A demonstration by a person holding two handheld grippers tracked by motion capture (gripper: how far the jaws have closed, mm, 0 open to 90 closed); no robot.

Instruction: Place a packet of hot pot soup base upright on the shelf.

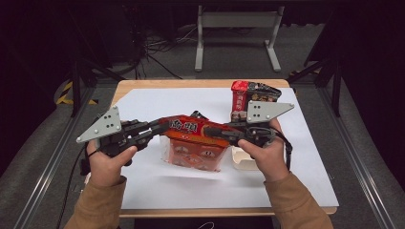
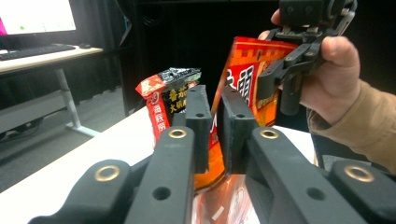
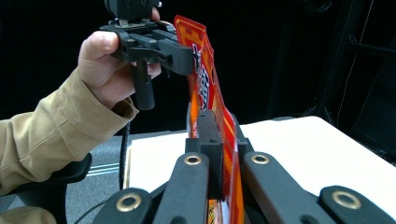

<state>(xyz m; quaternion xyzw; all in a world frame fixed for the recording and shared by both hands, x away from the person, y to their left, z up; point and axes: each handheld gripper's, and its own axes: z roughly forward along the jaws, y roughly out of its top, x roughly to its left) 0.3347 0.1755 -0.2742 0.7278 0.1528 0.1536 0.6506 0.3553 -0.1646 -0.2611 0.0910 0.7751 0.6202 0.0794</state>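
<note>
An orange and red snack bag (image 1: 193, 145) hangs above the white sheet at mid-table, held by its top edge. My left gripper (image 1: 164, 127) is shut on the left end of that edge and my right gripper (image 1: 223, 131) on the right end. In the left gripper view the jaws of the left gripper (image 2: 215, 100) pinch the orange bag (image 2: 243, 79), with the other gripper (image 2: 275, 77) clamped farther along it. The right gripper view shows the right gripper (image 3: 223, 122) closed on the bag (image 3: 205, 84) seen edge-on, and the other gripper (image 3: 184, 58) gripping its far end.
A red and black snack packet (image 1: 250, 98) (image 2: 170, 98) stands upright at the back right of the white sheet (image 1: 143, 102). A pale shallow box (image 1: 242, 162) lies under my right hand. Metal frame legs (image 1: 236, 28) stand on the floor beyond the table.
</note>
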